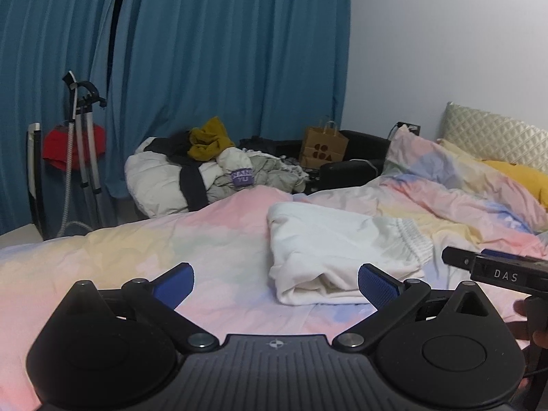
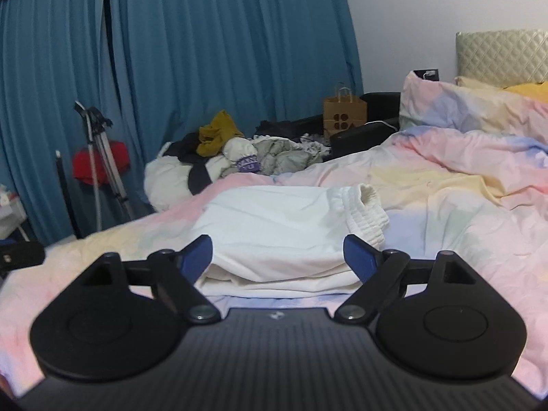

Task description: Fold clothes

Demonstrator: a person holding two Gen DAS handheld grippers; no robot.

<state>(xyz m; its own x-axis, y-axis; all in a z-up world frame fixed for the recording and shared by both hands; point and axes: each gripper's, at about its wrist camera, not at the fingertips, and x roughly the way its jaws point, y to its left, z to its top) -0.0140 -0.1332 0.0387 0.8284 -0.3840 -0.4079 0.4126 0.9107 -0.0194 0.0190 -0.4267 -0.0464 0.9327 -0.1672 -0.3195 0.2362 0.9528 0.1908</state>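
Observation:
A white garment with an elastic waistband lies folded into a thick rectangle [image 1: 339,250] on the pastel bedspread [image 1: 137,250]. My left gripper [image 1: 275,284] hovers open just short of its near-left corner, blue pads wide apart and empty. In the right wrist view the same folded garment [image 2: 277,236] fills the space ahead, its near edge between the spread fingers of my right gripper [image 2: 278,257], which is open and holds nothing. The right gripper's black body [image 1: 496,270] also pokes into the left wrist view at the right edge.
A heap of unfolded clothes [image 1: 205,171] with a mustard piece on top lies past the bed's far side. A brown paper bag [image 1: 322,147], blue curtains [image 1: 205,51], a garment steamer stand [image 1: 82,130], pillows [image 1: 445,164] and a quilted headboard [image 1: 496,133] ring the bed.

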